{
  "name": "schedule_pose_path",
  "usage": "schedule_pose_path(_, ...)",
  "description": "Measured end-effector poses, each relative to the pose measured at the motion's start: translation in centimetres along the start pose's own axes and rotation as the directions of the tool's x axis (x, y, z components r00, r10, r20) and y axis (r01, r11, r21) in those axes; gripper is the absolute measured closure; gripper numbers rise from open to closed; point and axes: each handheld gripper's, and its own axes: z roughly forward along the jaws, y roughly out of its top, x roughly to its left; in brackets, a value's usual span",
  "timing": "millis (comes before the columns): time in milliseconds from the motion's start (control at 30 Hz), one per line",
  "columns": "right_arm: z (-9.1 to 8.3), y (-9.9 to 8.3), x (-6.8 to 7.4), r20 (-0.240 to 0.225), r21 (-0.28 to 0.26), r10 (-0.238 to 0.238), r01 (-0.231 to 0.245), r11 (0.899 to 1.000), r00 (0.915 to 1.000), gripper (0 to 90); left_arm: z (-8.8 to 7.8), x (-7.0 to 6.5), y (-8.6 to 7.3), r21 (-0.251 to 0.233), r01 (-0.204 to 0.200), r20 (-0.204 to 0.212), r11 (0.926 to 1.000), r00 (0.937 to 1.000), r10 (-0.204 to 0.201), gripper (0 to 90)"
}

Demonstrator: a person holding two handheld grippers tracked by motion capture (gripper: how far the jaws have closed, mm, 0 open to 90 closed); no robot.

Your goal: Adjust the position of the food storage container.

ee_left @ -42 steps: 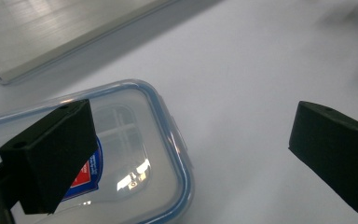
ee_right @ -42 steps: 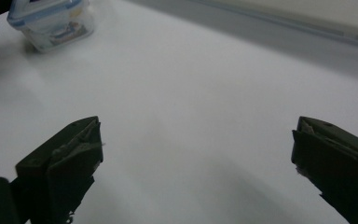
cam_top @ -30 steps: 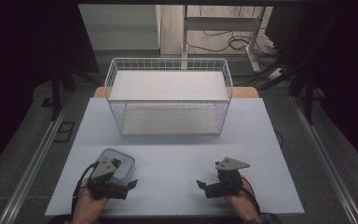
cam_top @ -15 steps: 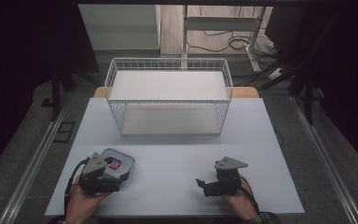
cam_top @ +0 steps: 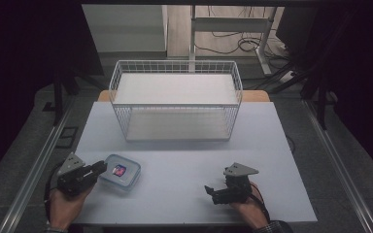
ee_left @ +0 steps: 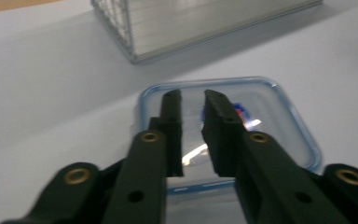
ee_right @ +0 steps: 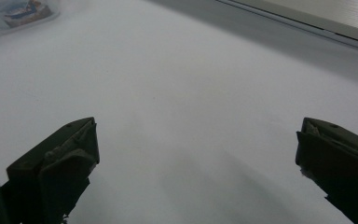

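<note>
A clear, square plastic container [cam_top: 121,172] with a blue-rimmed lid and a red-and-blue label lies flat on the white table [cam_top: 184,155] at the front left. My left gripper [cam_top: 102,168] sits just left of it, tips at its left edge. In the left gripper view the container [ee_left: 279,126] lies under and beyond the left gripper [ee_left: 189,95], whose jaws stand a narrow gap apart with nothing between them. My right gripper [cam_top: 209,189] rests at the front right, pointing left. Its jaws are wide open over bare table [ee_right: 196,140]. The container [ee_right: 18,14] shows far off.
A white wire basket [cam_top: 175,121] stands at the back middle of the table, with nothing inside; its lower edge shows in the left gripper view [ee_left: 191,28] and the right gripper view [ee_right: 307,14]. Dark floor and metal rails flank the table.
My left gripper has drawn back to the left, off the top of the container, which stays in place. The right gripper has not moved.
</note>
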Motion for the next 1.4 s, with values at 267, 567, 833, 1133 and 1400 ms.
schedule_pose_path(267,0.0,0.0,0.0,-0.002,-0.011,0.026,-0.026,1.000,0.9997,0.0,0.1,2.1,-1.0,0.048,0.039,-0.057,0.9981,0.9977,-0.037,89.9)
schedule_pose_path(567,-0.1,0.1,0.0,-0.004,-0.031,0.037,-0.037,0.999,0.9993,0.0,1.6,3.0,-2.0,0.156,0.080,-0.030,0.9846,0.9966,-0.077,89.9)
schedule_pose_path(833,-0.1,0.1,0.0,0.002,-0.039,0.046,-0.046,0.998,0.9989,0.0,1.7,2.4,-2.1,0.176,0.067,-0.013,0.9820,0.9977,-0.066,90.0)
schedule_pose_path(1133,0.0,0.1,0.0,0.007,-0.027,0.044,-0.044,0.999,0.9990,0.0,2.4,0.4,-1.7,0.193,0.022,0.046,0.9810,0.9985,-0.031,90.0)
schedule_pose_path(1400,0.1,0.0,0.1,0.007,-0.010,0.039,-0.039,0.999,0.9992,0.0,3.3,-1.7,-1.0,0.188,-0.020,0.095,0.9820,0.9955,0.002,90.0)
